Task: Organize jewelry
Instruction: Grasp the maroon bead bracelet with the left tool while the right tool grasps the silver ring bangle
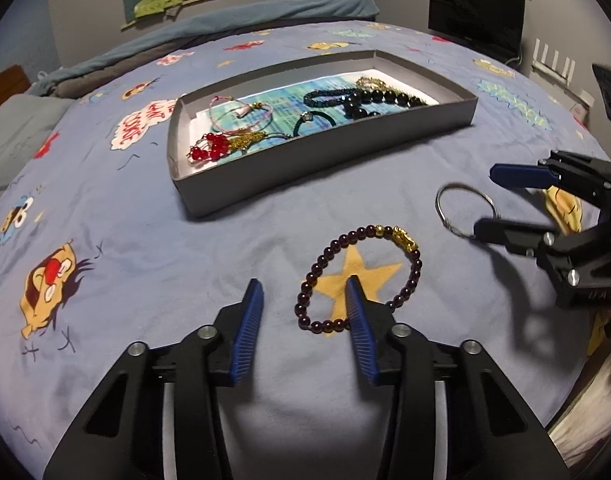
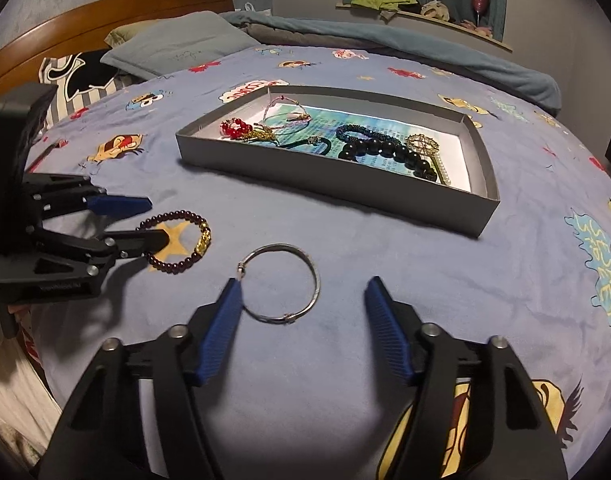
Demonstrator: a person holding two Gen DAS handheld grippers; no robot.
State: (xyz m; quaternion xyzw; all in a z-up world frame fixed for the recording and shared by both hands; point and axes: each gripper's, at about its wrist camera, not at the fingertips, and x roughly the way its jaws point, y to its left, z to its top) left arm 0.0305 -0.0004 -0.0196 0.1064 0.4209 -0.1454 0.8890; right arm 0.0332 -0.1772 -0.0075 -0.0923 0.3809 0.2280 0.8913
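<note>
Several bracelets lie in the shallow grey cardboard tray (image 1: pixel 317 160); a dark-red beaded bracelet (image 1: pixel 359 276) and thin silver bangle (image 2: pixel 281 284) remain on the bedsheet (image 1: pixel 145 248), straddled by the unclenched left gripper (image 1: pixel 305 300) and right gripper (image 2: pixel 303 300).

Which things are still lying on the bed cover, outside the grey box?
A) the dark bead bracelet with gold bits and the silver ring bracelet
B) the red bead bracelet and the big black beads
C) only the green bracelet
A: the dark bead bracelet lies on the yellow star and the silver bangle lies beside it on the bed cover, both outside the grey box.
</note>
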